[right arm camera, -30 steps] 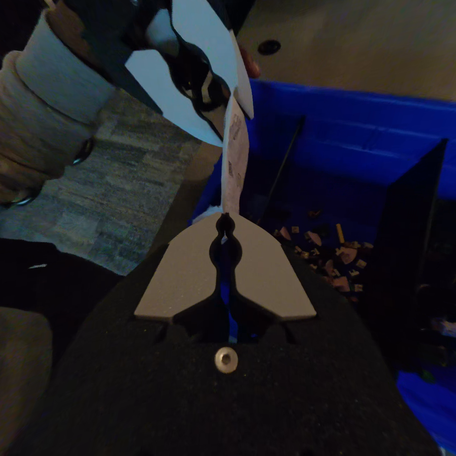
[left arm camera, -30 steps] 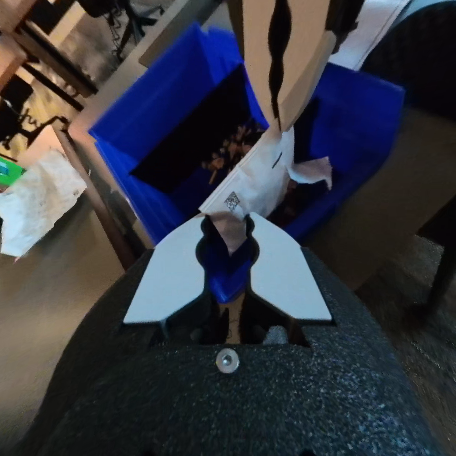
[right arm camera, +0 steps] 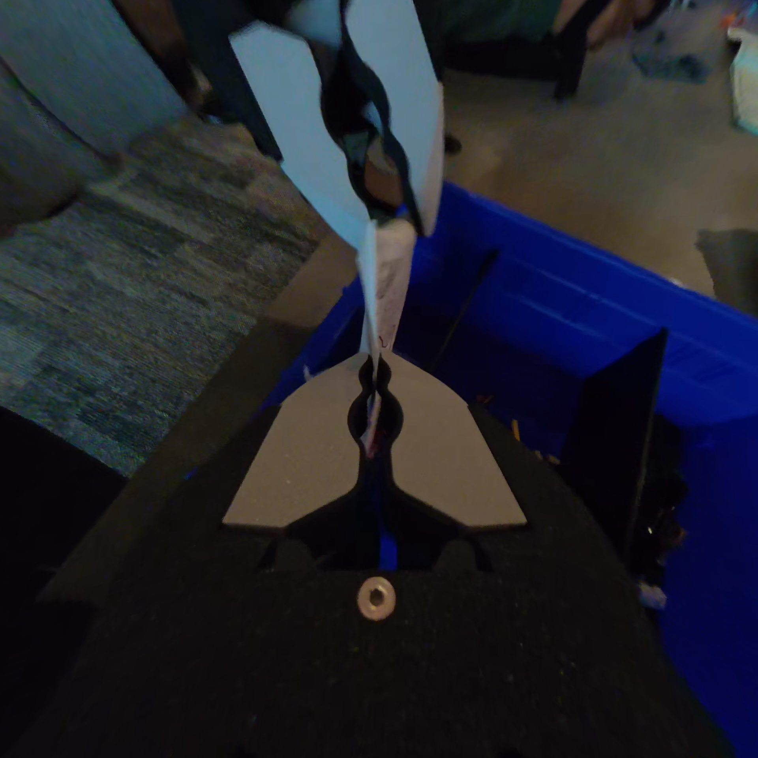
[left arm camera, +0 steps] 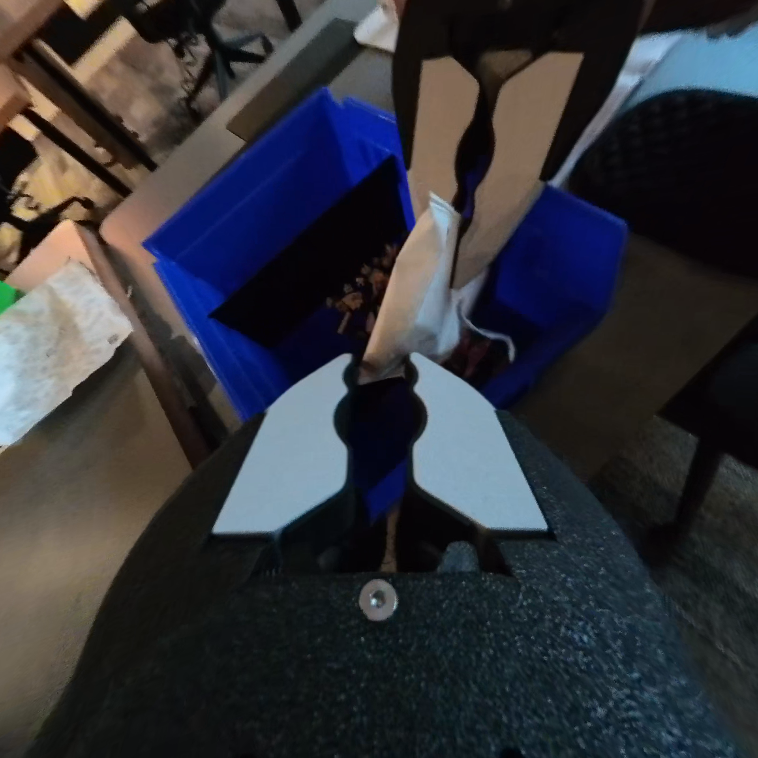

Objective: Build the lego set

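Both grippers have hold of the same white paper packet [left arm camera: 414, 287], stretched between them over a blue bin [left arm camera: 262, 213]. The left gripper [left arm camera: 381, 363], low centre of its frame, pinches a bunched corner of it, jaws partly apart with the paper pressed between the tips. The right gripper [right arm camera: 375, 363] is clamped nearly flat on the packet's thin edge, centre of its frame. The bin has black dividers [right arm camera: 611, 414] and small tan scraps [left arm camera: 361, 287] at the bottom. Crumpled white paper [left arm camera: 53, 336] lies at the left edge.
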A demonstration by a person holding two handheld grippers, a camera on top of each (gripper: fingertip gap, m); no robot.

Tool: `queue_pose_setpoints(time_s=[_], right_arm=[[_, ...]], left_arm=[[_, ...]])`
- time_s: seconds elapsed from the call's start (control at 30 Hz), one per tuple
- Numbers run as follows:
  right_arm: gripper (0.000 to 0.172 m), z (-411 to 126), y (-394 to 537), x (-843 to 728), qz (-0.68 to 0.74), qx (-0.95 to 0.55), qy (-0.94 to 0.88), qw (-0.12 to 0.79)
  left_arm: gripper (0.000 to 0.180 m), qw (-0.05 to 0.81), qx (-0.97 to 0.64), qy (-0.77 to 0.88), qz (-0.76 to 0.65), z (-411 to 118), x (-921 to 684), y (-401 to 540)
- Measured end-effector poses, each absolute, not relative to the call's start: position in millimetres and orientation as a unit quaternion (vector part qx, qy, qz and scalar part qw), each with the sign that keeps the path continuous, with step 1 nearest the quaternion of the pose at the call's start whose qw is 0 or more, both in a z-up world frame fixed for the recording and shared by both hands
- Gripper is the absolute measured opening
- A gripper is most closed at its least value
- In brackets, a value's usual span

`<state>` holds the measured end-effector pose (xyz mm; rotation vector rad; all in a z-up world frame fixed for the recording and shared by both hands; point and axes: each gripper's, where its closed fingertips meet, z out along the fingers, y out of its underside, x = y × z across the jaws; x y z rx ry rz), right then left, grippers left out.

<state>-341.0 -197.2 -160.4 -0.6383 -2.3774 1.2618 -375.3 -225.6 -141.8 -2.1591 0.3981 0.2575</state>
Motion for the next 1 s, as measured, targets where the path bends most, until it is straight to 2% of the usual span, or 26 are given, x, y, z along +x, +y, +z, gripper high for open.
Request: queue_pose_setpoints(time_s=[0.07,0.13,0.23,0.37,0.43,0.47,0.5,0.63,0.7,0.73,0.8,0.97,1.0], right_arm=[[0.002,-168,-194,-343,0.416,-0.237,-0.858,0.187],[0.011,-173,-198,-341,0.395,-0.241,-0.87,0.171],[0.003,-176,-199,-342,0.354,-0.239,-0.887,0.178],[0.003,-172,-201,-342,0.381,-0.259,-0.872,0.163],[0.013,-171,-198,-341,0.382,-0.269,-0.87,0.156],[0.01,-171,-195,-340,0.377,-0.27,-0.873,0.154],[0.0,-170,-194,-339,0.375,-0.262,-0.875,0.159],[0.0,-168,-198,-340,0.377,-0.261,-0.875,0.155],[0.001,-171,-195,-344,0.354,-0.269,-0.88,0.165],[0.007,-170,-195,-346,0.35,-0.272,-0.881,0.167],[0.0,-168,-196,-344,0.351,-0.264,-0.884,0.163],[0.0,-165,-198,-348,0.357,-0.264,-0.88,0.169],[0.002,-165,-199,-350,0.359,-0.267,-0.878,0.17]], left_arm=[[0.014,0.437,-0.876,0.175,0.104,-143,-372,-226],[0.011,0.433,-0.875,0.19,0.104,-141,-364,-222],[0.012,0.396,-0.882,0.218,0.131,-142,-358,-218],[0.013,0.375,-0.889,0.218,0.144,-142,-363,-222],[0.012,0.371,-0.891,0.217,0.148,-143,-366,-225],[0.012,0.358,-0.894,0.217,0.158,-145,-370,-229],[0.012,0.352,-0.895,0.217,0.167,-146,-373,-230],[0.02,0.357,-0.892,0.214,0.175,-146,-375,-227],[0.014,0.344,-0.897,0.217,0.173,-149,-376,-229],[0.011,0.342,-0.899,0.217,0.169,-150,-375,-229],[0.01,0.345,-0.9,0.211,0.167,-148,-376,-230],[0.015,0.354,-0.895,0.217,0.163,-145,-375,-227],[0.011,0.348,-0.896,0.226,0.16,-148,-373,-228]])
